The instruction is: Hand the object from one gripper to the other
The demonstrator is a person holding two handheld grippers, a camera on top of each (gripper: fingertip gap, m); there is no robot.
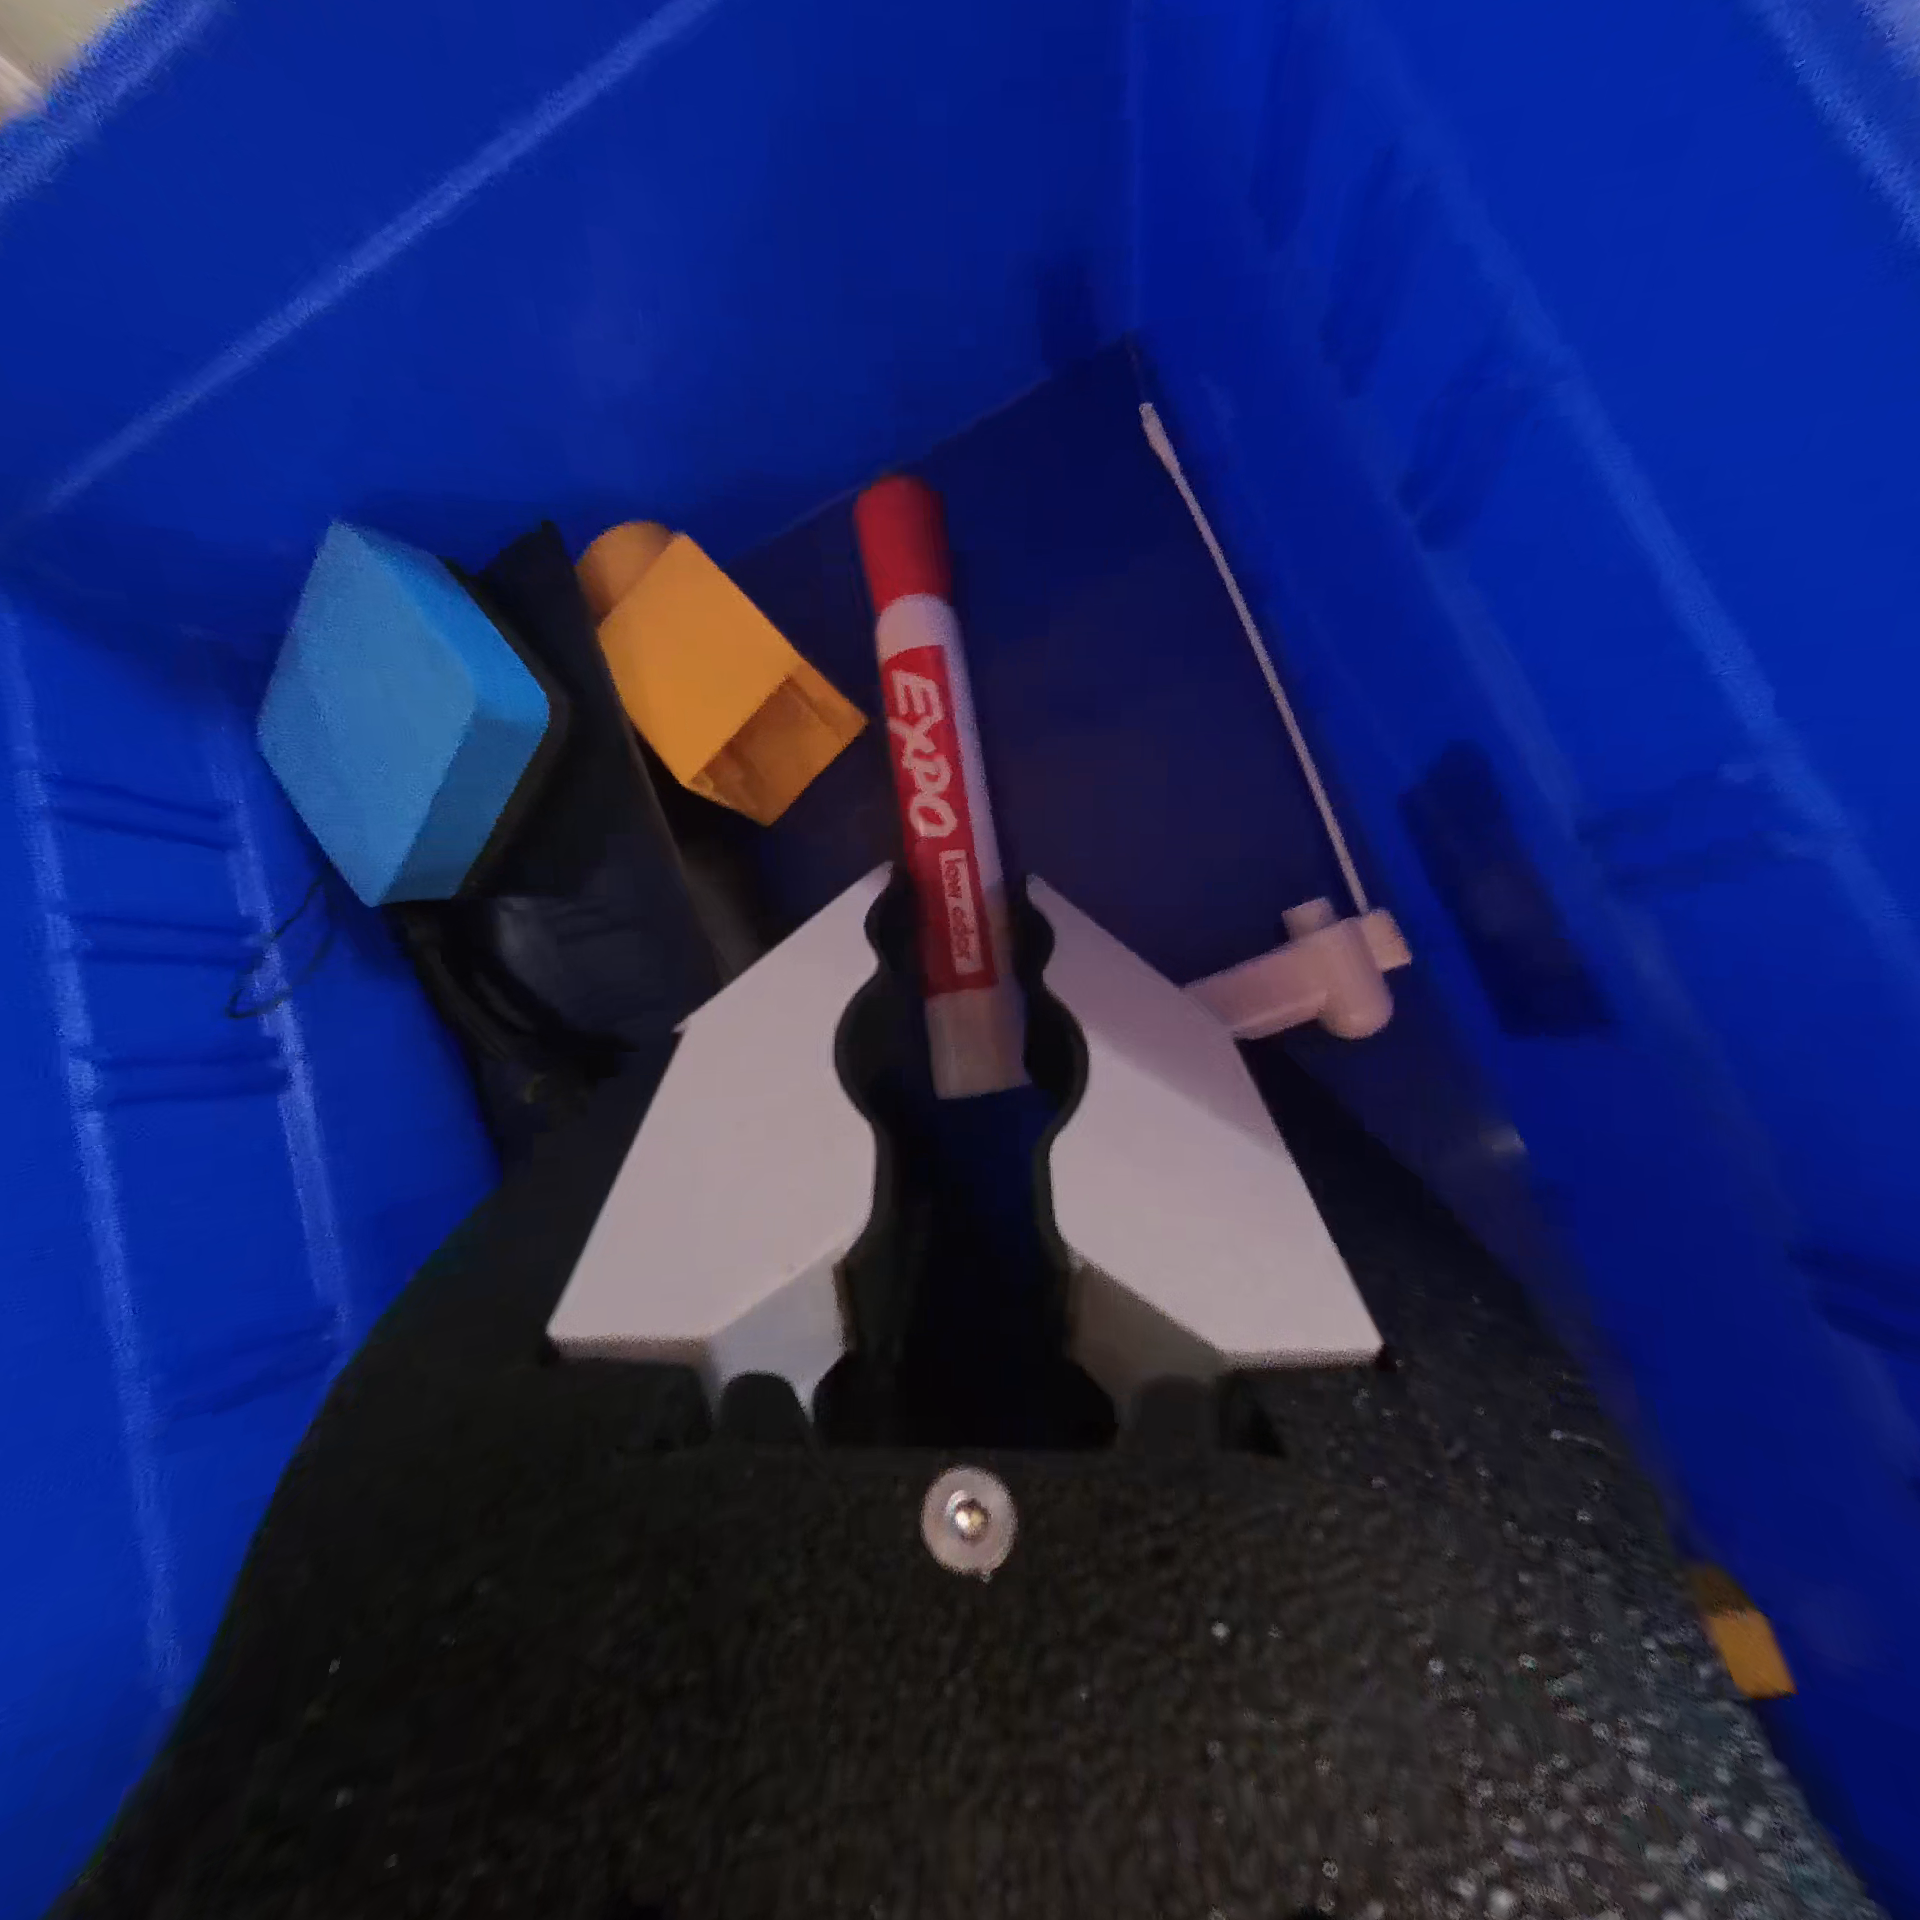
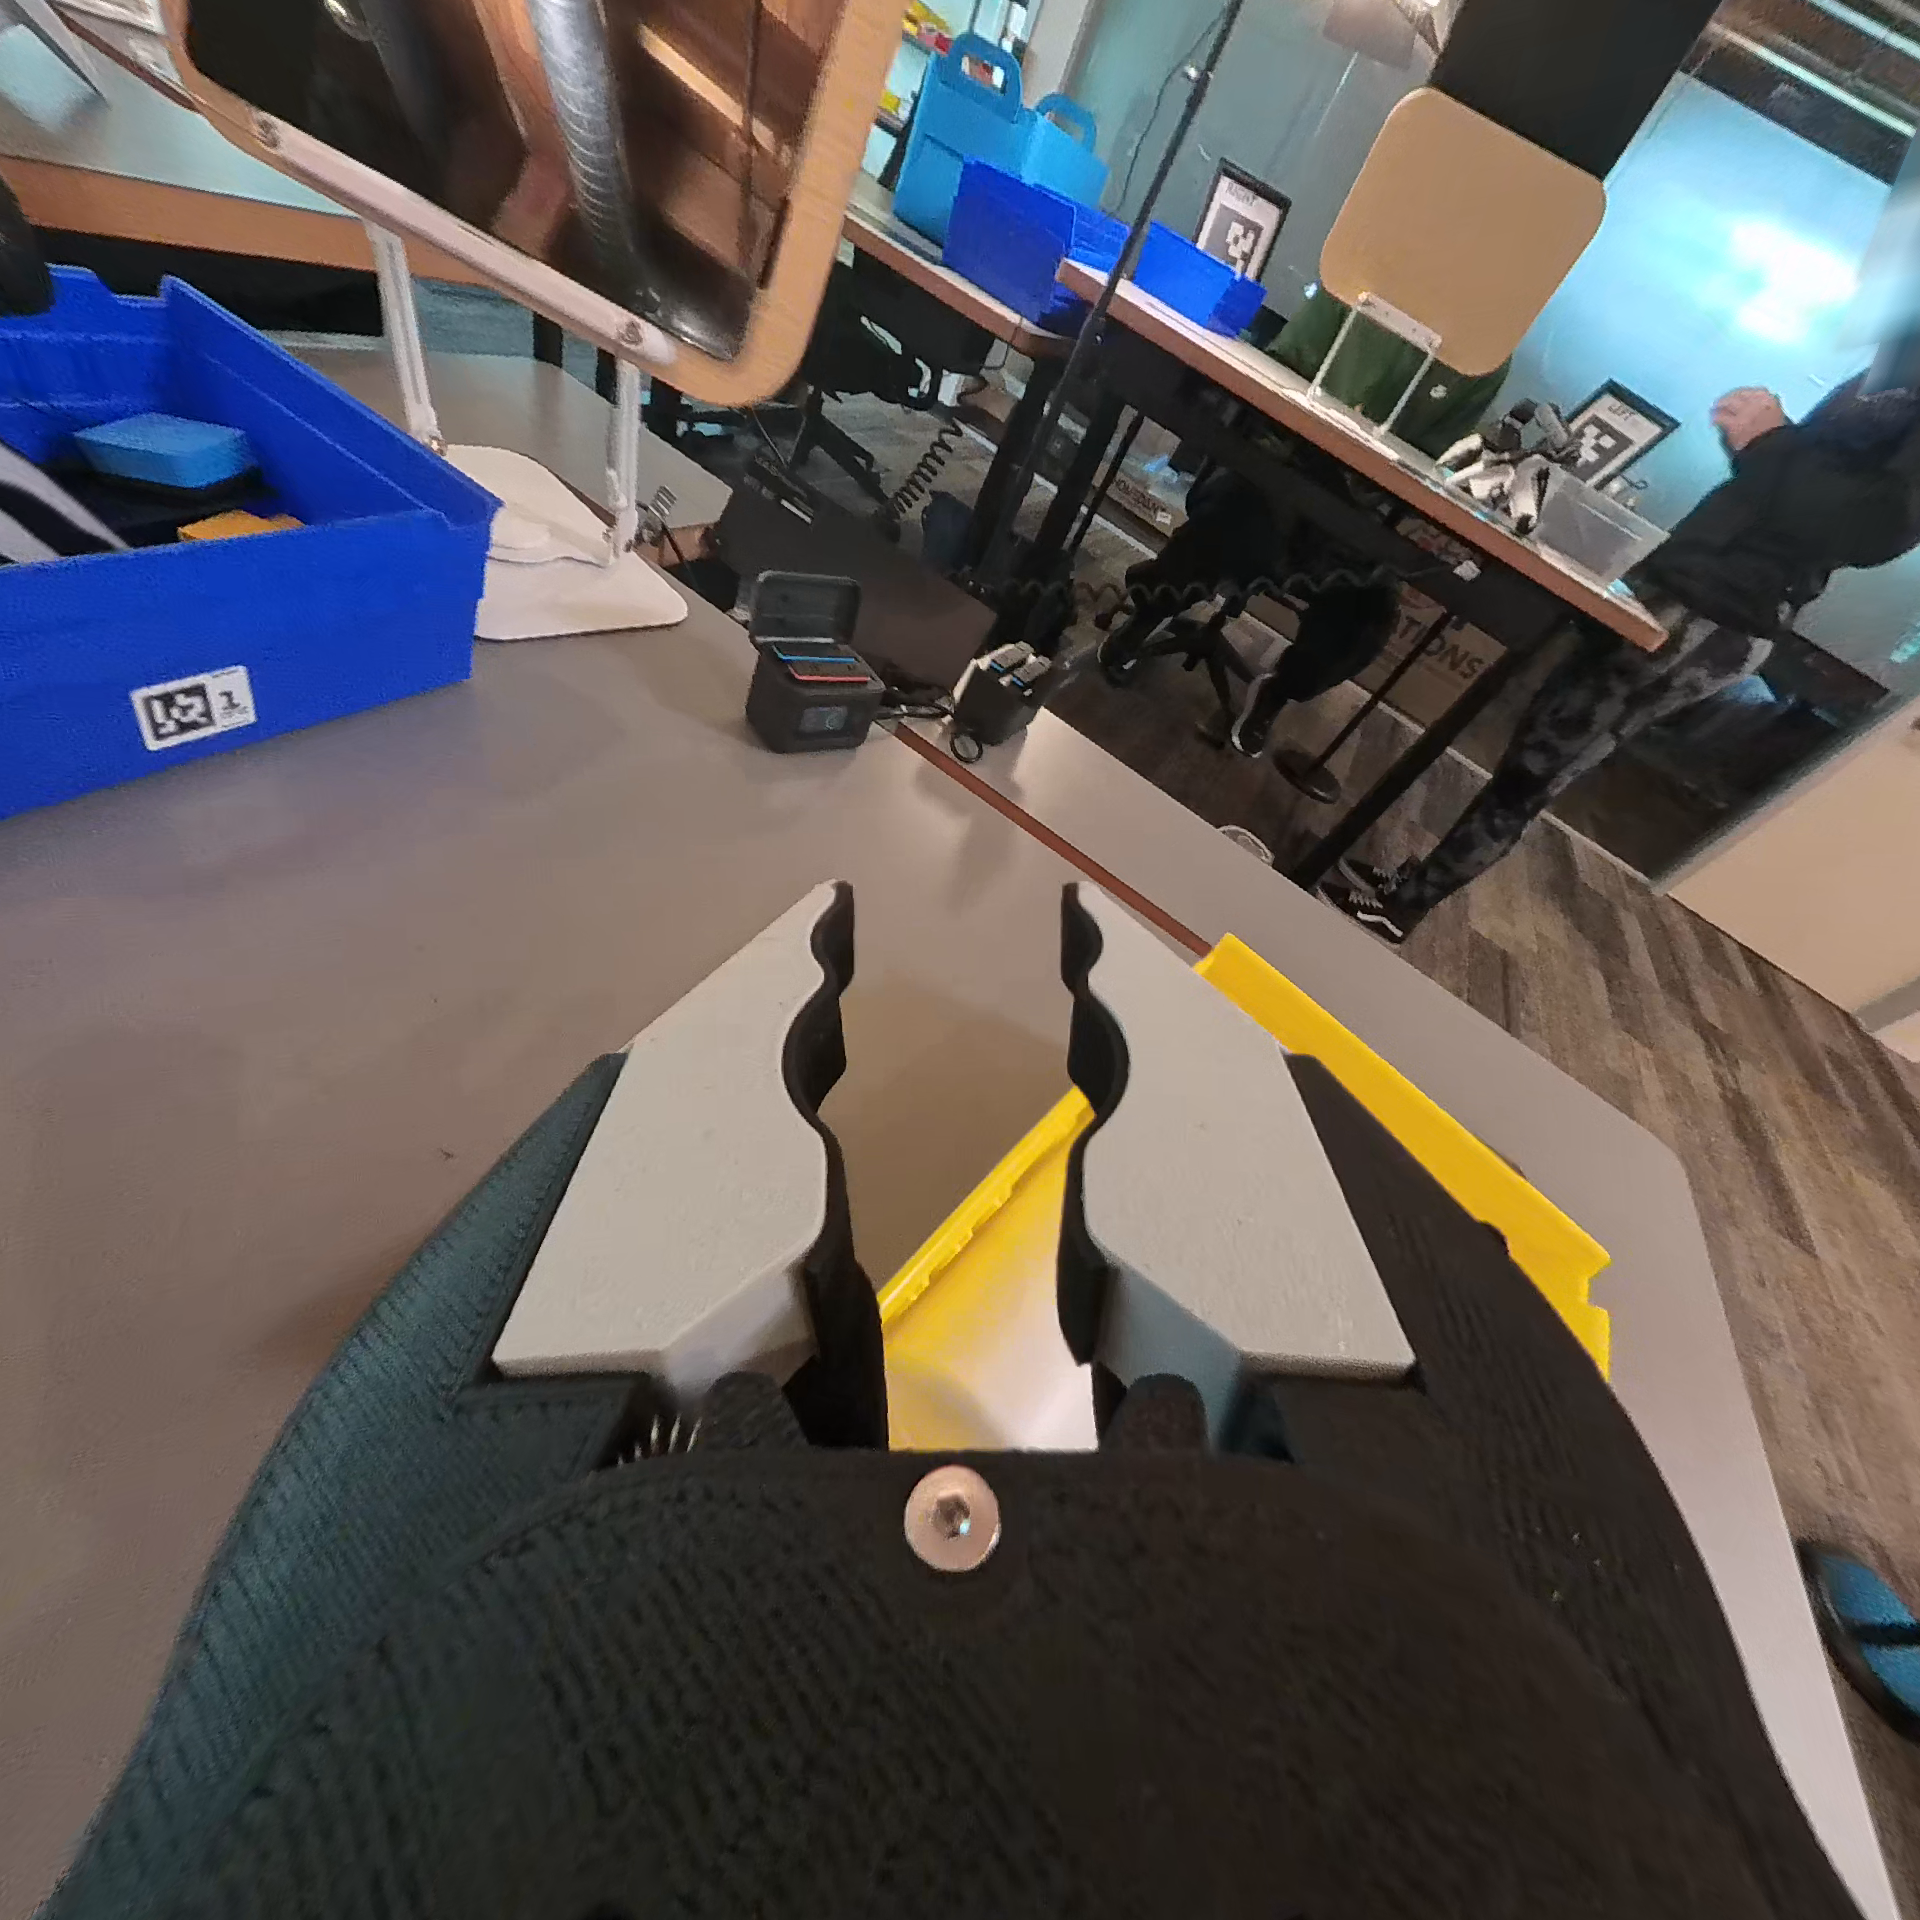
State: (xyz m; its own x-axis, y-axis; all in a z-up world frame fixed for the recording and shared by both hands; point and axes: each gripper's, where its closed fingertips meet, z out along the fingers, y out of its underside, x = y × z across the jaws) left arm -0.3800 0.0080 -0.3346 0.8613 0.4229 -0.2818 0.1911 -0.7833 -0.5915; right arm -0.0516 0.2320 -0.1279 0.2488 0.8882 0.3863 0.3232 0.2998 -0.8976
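Reaching down inside the blue bin [image 1: 727,312], with the left gripper [image 1: 961,914] pinching the lower barrel of a red dry-erase marker [image 1: 928,769] between its pale fingers [image 1: 758,1122]; judged as the pick-up step, ahead of any handover. Standing nearly along the gripper's axis, red cap pointing toward the bin floor, white barrel wrapped in a red printed label, bare pale end seated in the scalloped black pads. Looks light, rigid and smooth, so likely to pivot in a pinch this close to one end. Lying around it in the bin: a light-blue foam eraser [image 1: 400,717] against the left wall, an orange plastic block [image 1: 717,675] just beside dark fabric [image 1: 582,914], and a white cable tie [image 1: 1268,707] along the right wall, all apart from the marker. Waiting outside, well apart from the bin: the right gripper [image 2: 956,914], fingers spread with nothing between them, hovering above the grey tabletop [image 2: 312,987] and a yellow bin [image 2: 1403,1143]. Next move probably calling for lifting the marker straight out clear of the bin walls, then bringing the capped end toward the open right fingers so that enough free barrel is offered for a second grip before the left lets go.
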